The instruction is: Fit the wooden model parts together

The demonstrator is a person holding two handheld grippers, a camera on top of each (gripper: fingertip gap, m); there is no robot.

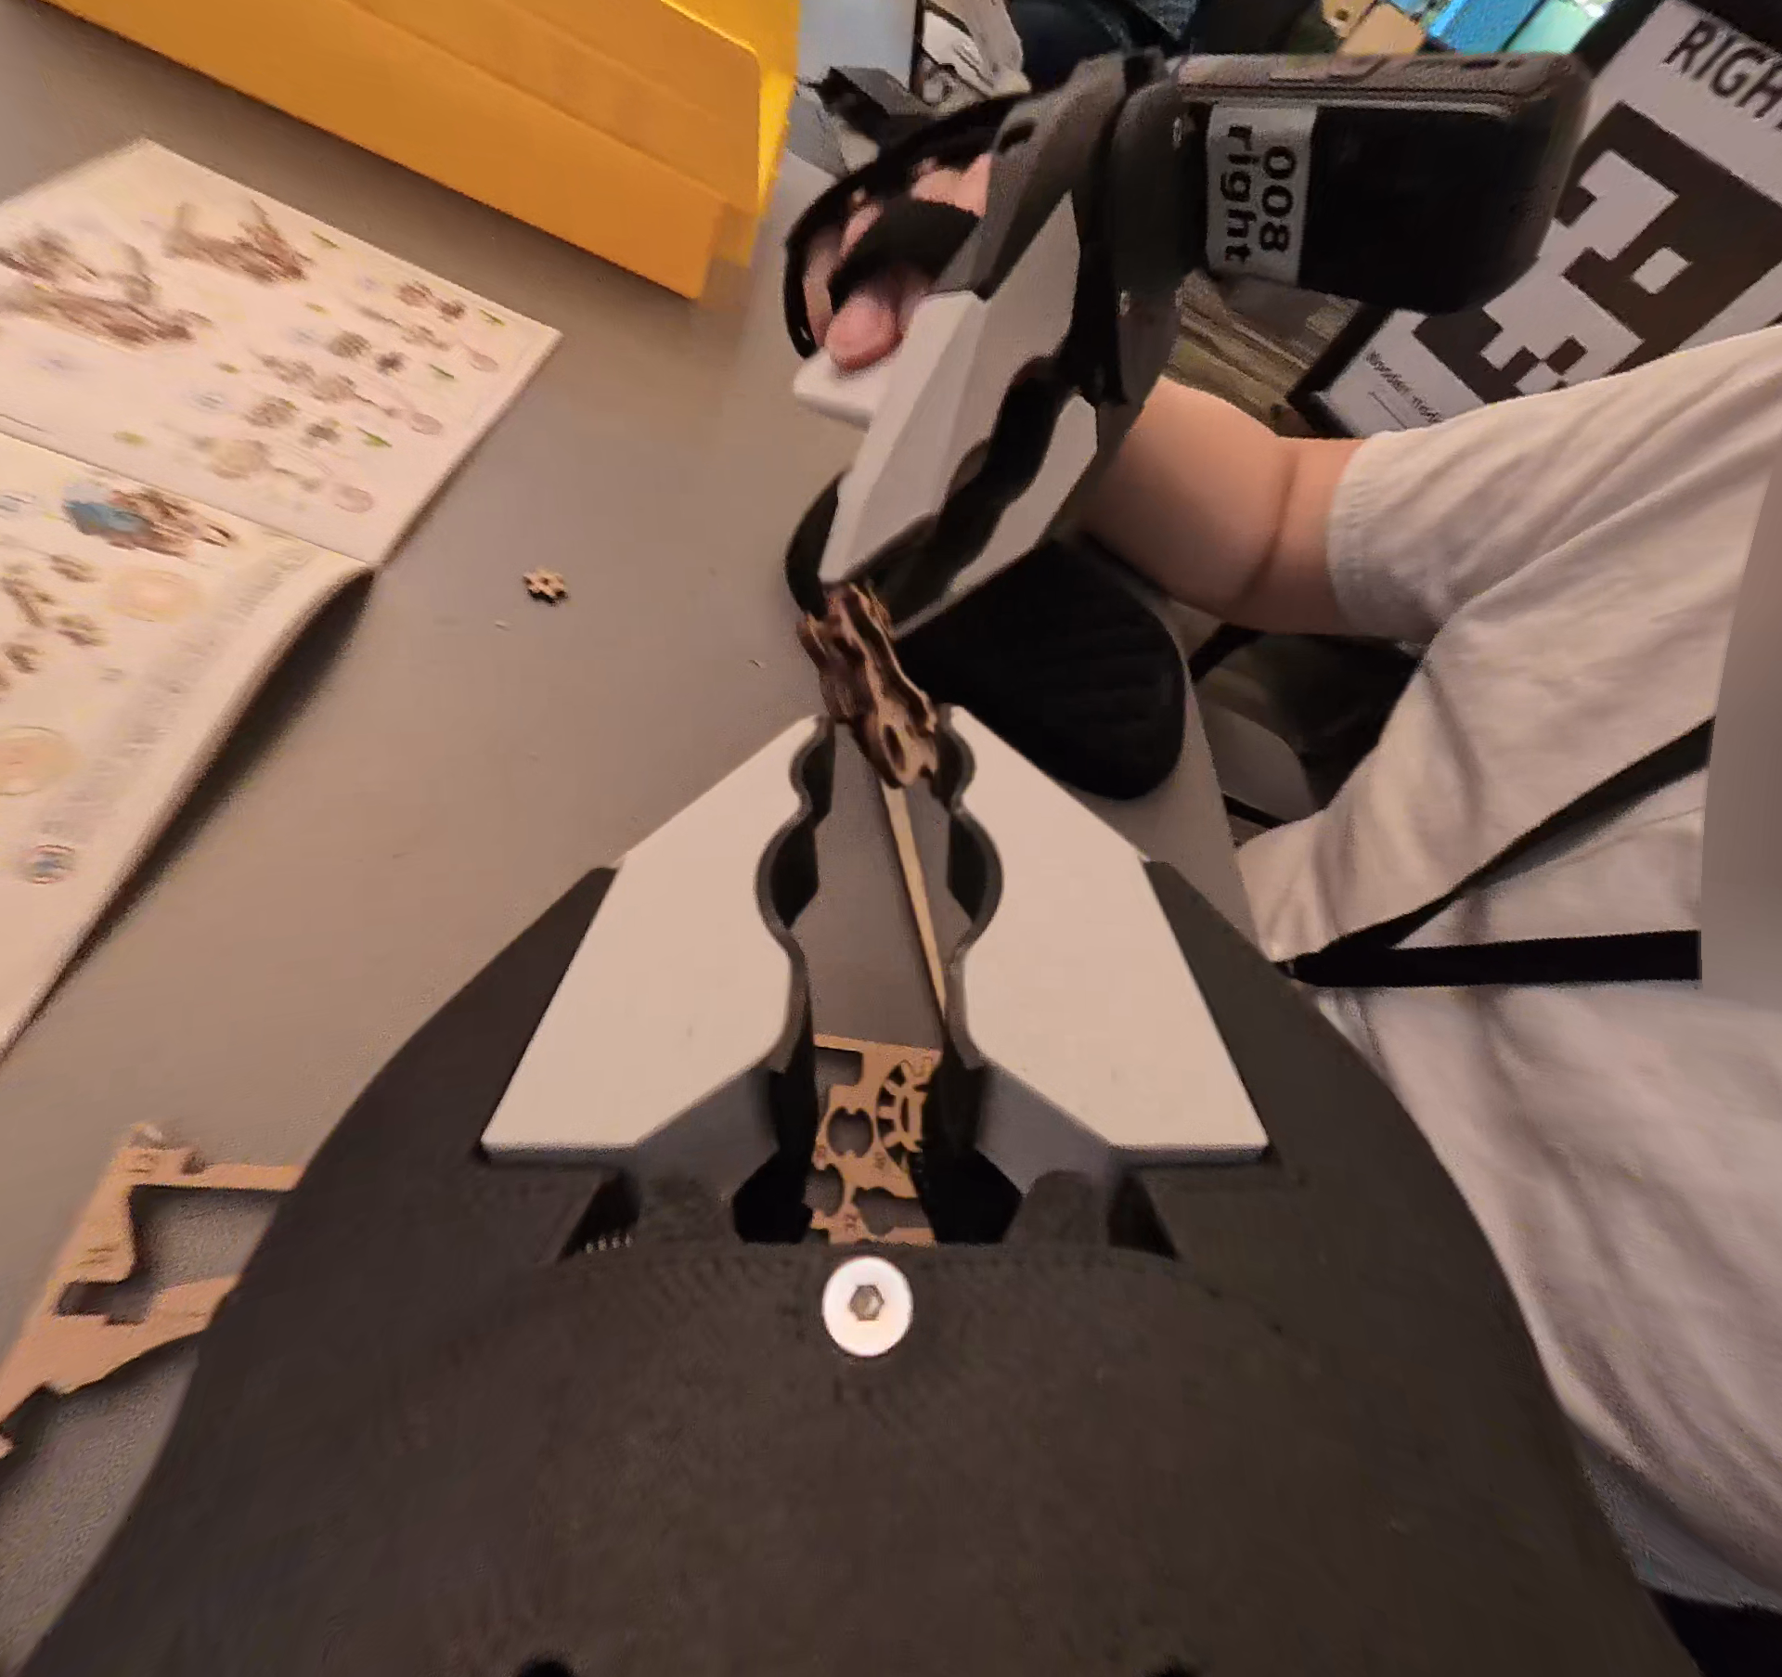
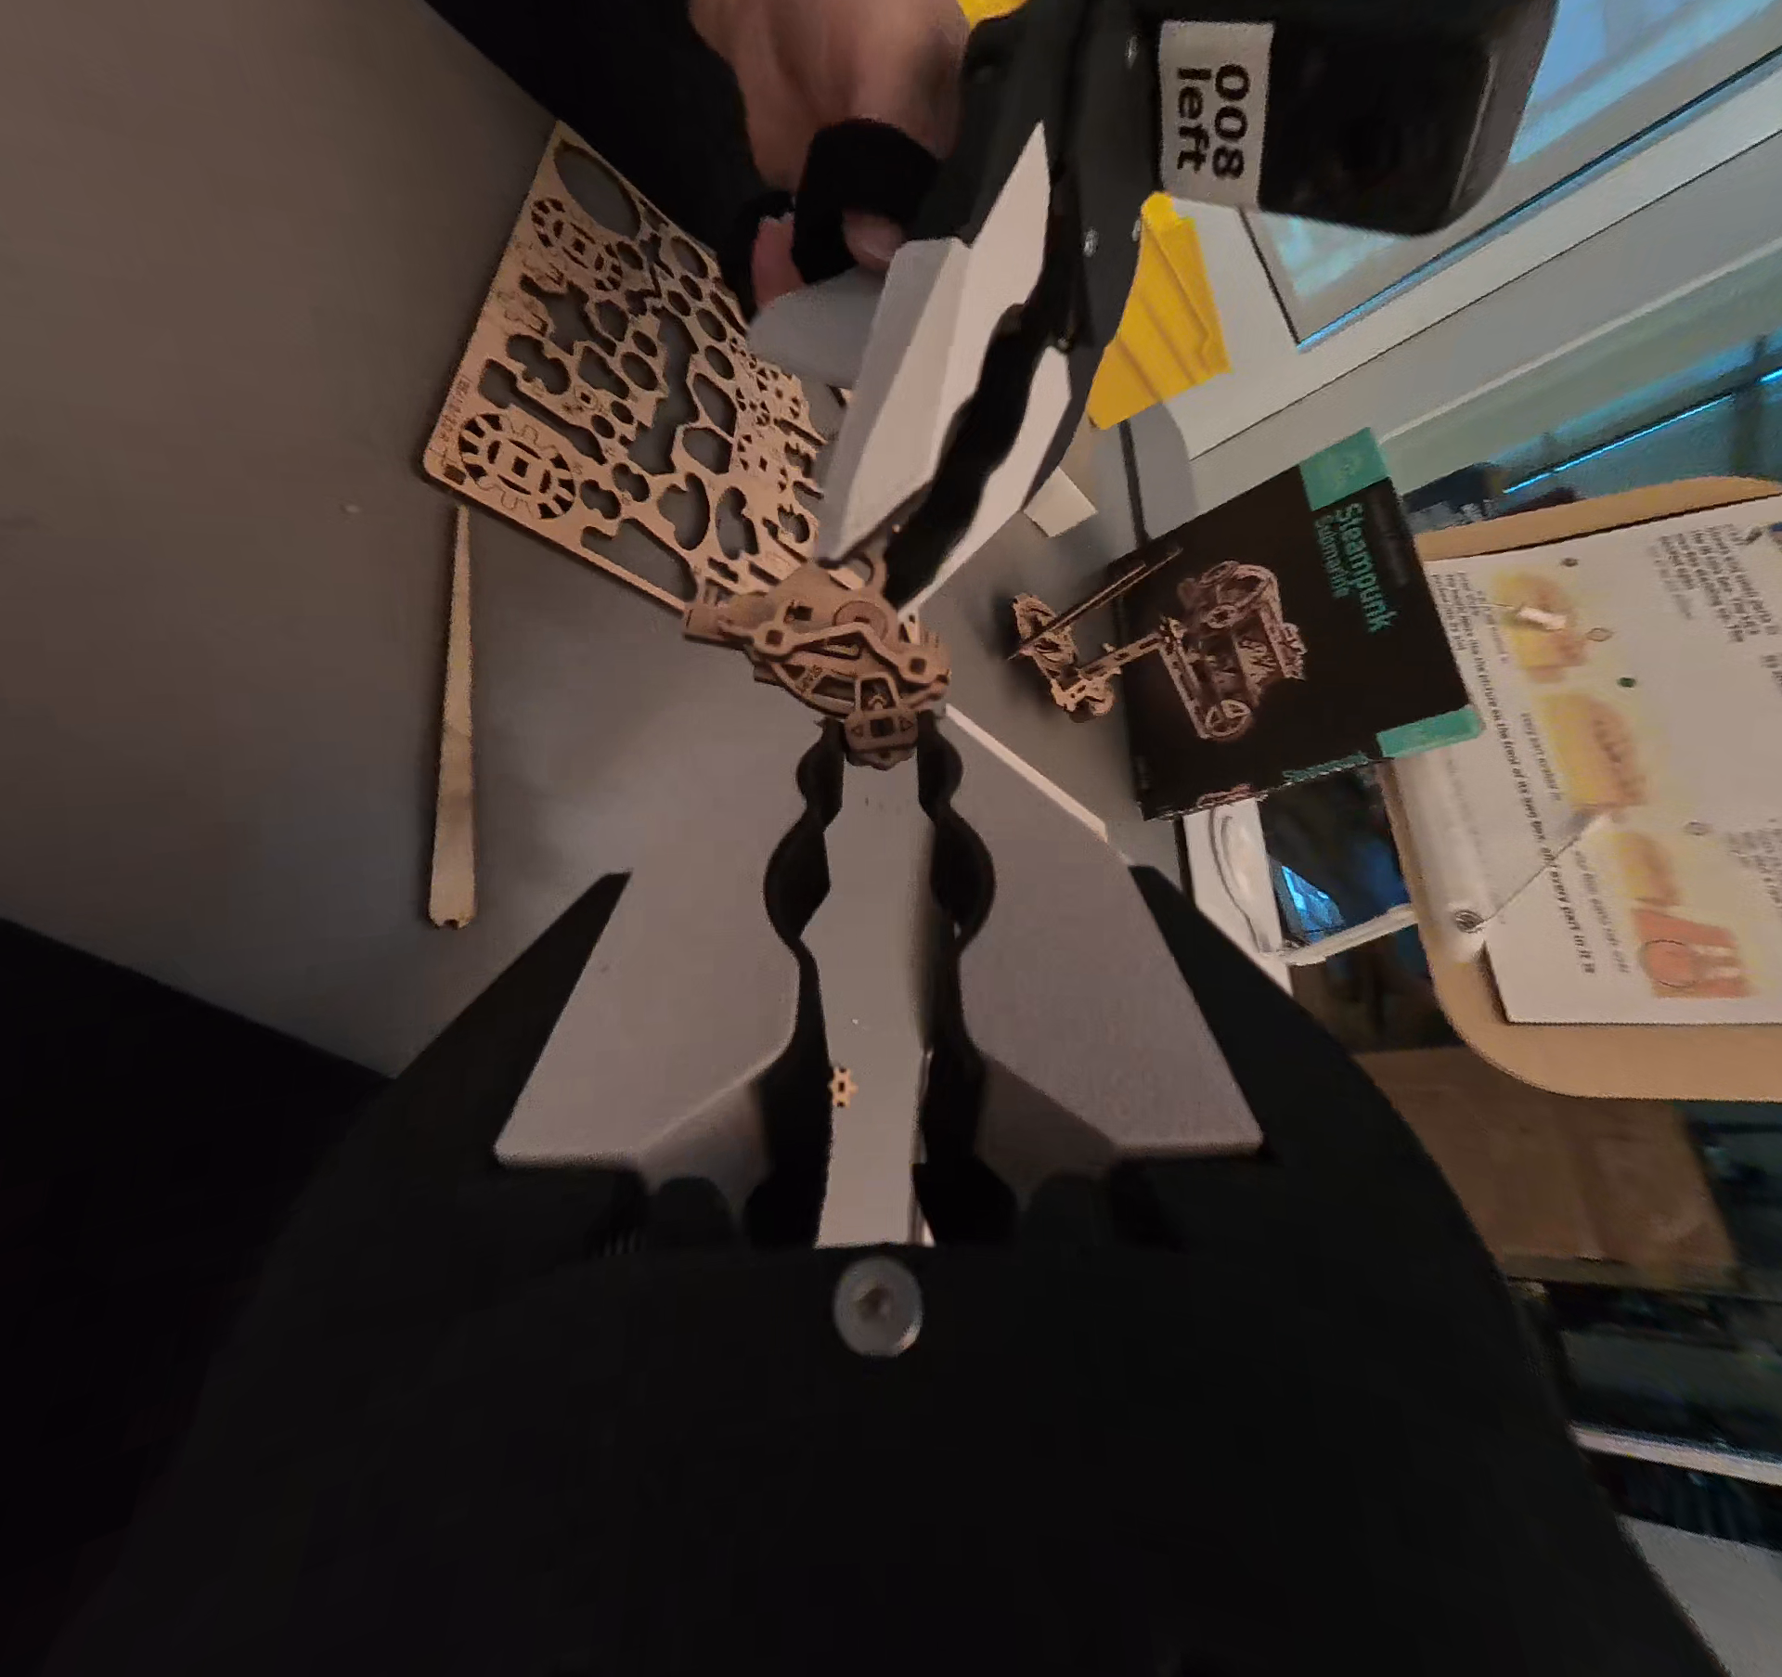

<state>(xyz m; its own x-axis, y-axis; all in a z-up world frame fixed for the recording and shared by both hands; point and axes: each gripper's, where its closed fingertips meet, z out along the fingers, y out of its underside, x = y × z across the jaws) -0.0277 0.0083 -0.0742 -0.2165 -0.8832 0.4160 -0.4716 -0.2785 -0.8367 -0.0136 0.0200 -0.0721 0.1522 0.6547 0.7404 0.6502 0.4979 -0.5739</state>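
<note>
Hand-held grippers (image 1: 882, 734) pinch wooden assembly (image 2: 829, 657) aloft

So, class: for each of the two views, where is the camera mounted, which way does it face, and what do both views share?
Left wrist view: sits on the left tongs, faces the right tongs, instruction booklet; sleeve shows.
Right wrist view: sits on the right tongs, faces the left tongs, punched wooden sheet; hand shows.
Shared: wooden assembly, gripped by both.

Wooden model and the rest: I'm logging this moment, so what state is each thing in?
Wooden assembly: held in mid-air between both grippers.
Left gripper: shut on the assembly.
Right gripper: shut on the assembly.
Part sheet: flat on the table, mostly punched out.
Instruction booklet: open.
</note>
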